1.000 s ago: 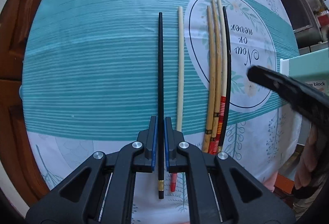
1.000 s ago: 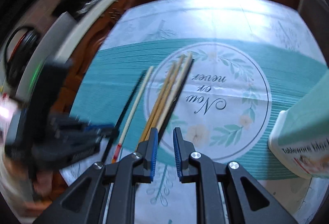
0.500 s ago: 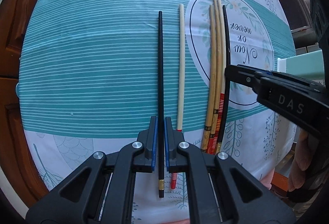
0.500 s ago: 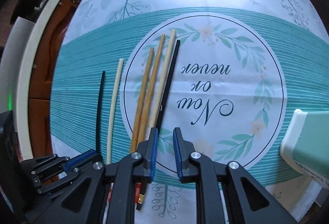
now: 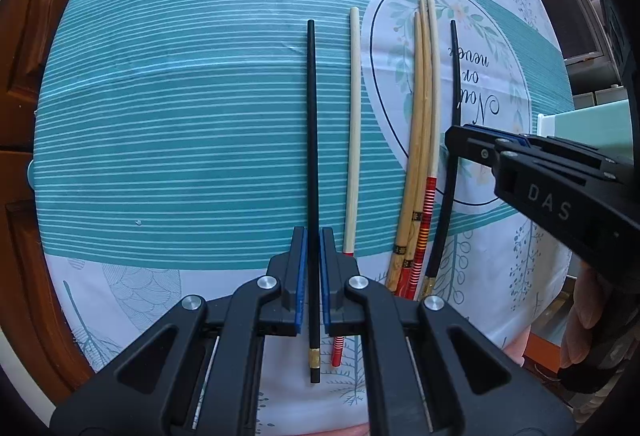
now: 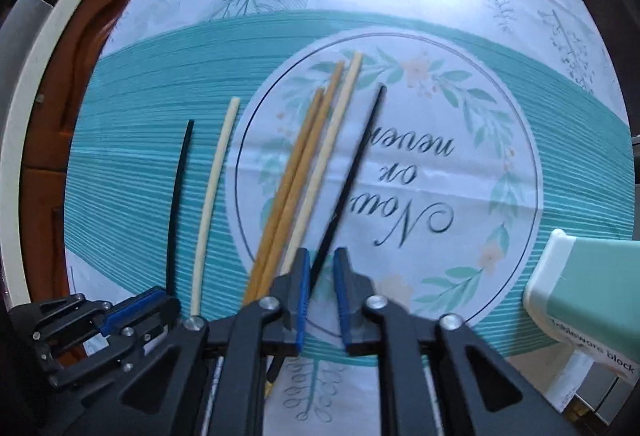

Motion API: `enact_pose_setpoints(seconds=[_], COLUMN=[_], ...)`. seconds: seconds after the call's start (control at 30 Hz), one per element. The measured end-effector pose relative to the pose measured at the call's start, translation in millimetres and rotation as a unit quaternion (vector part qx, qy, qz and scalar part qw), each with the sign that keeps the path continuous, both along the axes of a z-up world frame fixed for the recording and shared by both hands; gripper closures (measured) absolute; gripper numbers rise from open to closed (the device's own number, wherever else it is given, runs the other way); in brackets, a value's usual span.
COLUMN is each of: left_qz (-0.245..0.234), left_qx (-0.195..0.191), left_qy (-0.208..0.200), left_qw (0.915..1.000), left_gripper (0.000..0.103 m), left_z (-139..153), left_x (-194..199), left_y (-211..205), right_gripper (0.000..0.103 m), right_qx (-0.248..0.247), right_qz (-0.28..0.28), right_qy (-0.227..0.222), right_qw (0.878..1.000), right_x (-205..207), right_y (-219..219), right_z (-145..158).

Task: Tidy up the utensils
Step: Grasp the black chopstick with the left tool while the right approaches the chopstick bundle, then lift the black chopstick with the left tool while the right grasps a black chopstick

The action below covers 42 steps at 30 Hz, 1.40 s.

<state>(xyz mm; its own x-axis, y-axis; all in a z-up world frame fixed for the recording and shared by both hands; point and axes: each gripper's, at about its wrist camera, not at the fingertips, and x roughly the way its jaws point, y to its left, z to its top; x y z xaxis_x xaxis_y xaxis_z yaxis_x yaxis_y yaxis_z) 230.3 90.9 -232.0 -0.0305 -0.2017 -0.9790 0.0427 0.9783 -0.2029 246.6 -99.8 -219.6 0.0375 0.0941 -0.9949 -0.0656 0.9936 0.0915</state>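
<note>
Several chopsticks lie side by side on a teal and white printed cloth (image 5: 180, 124). My left gripper (image 5: 313, 236) has its jaws close around a black chopstick (image 5: 312, 156) with a gold band, a narrow gap showing on each side. A cream chopstick (image 5: 354, 124) with a red striped end lies just right of it. Three tan chopsticks (image 5: 424, 108) lie bundled further right. My right gripper (image 6: 320, 260) straddles a second black chopstick (image 6: 352, 172), jaws apart, not touching it. The right gripper also shows in the left wrist view (image 5: 456, 140).
A mint and white box (image 6: 580, 288) labelled "Tableware block" stands at the cloth's right edge. Dark wooden table (image 5: 24, 76) surrounds the cloth on the left. The left gripper shows at the lower left of the right wrist view (image 6: 132, 312).
The right gripper has come down over the right black chopstick, which now lies apart from the tan bundle. The left gripper has stayed around its black chopstick.
</note>
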Motion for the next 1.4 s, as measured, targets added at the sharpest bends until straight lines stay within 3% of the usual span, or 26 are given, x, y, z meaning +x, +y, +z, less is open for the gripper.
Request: enact_pose_setpoints(seconds=[0.1, 0.33, 0.4, 0.53, 0.7, 0.83, 1.1, 1.4], left_qz=[-0.004, -0.012, -0.002, 0.009, 0.015, 0.009, -0.027, -0.071], left_qx=[0.004, 0.021, 0.002, -0.002, -0.010, -0.012, -0.009, -0.015], left_qy=[0.004, -0.006, -0.009, -0.043, -0.108, -0.165, -0.263, -0.331], left_qw=[1.0000, 0.9997, 1.0000, 0.9990, 0.9940, 0.9861, 0.9644, 0.9407], left_gripper=[0.099, 0.100, 0.100, 0.100, 0.100, 0.100, 0.100, 0.100], left_z=[-1, 0, 0, 9, 36, 61, 104, 145], left_x=[1, 1, -2, -10, -25, -36, -56, -74], left_y=[-5, -18, -17, -17, -25, -41, -76, -118], right_gripper=[0.096, 0.094, 0.095, 0.098, 0.098, 0.098, 0.099, 0.099], right_qx=[0.006, -0.035, -0.035, 0.024, 0.090, 0.136, 0.208, 0.211], right_qz=[-0.007, 0.023, 0.032, 0.011, -0.014, -0.017, -0.003, 0.014], right_qy=[0.004, -0.003, -0.001, 0.027, 0.014, -0.034, -0.179, -0.276], right_qw=[1.000, 0.999, 0.999, 0.999, 0.996, 0.990, 0.962, 0.938], right_x=[0, 1, -1, -7, -23, -49, -107, -140], right_y=[-3, 19, 23, 6, -24, -47, -83, -103], right_z=[0, 0, 1, -1, 5, 20, 65, 99])
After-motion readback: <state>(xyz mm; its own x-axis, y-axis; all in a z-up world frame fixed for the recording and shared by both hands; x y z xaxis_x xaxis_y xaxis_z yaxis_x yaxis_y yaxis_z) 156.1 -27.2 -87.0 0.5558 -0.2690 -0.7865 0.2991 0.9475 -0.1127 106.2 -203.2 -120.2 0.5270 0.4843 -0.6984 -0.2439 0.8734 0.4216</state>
